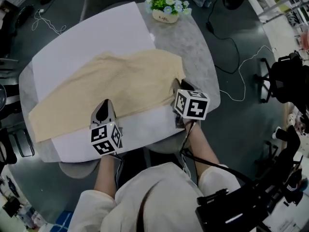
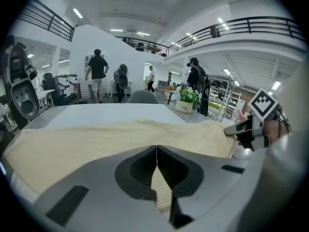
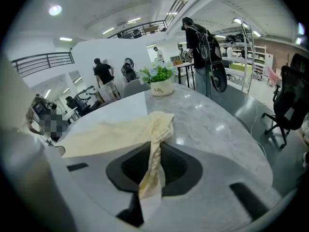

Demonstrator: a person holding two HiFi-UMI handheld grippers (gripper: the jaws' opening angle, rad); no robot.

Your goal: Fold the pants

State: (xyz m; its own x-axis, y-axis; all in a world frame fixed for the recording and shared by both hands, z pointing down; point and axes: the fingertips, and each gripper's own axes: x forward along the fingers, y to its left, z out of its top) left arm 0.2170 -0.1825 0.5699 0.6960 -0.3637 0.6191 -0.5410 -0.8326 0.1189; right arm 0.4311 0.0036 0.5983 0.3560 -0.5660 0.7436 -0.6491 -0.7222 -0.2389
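Note:
Pale yellow pants (image 1: 111,86) lie spread across a white sheet (image 1: 87,47) on the round marble table (image 1: 193,47). My left gripper (image 1: 104,108) sits at the pants' near edge. In the left gripper view its jaws (image 2: 157,151) are shut on a fold of the yellow cloth (image 2: 96,139). My right gripper (image 1: 177,88) is at the pants' right end. In the right gripper view it (image 3: 155,151) is shut on a twisted bunch of the fabric (image 3: 120,132), which is lifted off the table.
A small pot of flowers (image 1: 166,11) stands at the table's far edge. A black office chair (image 1: 285,81) and cables lie on the floor to the right. People stand in the background beyond the table.

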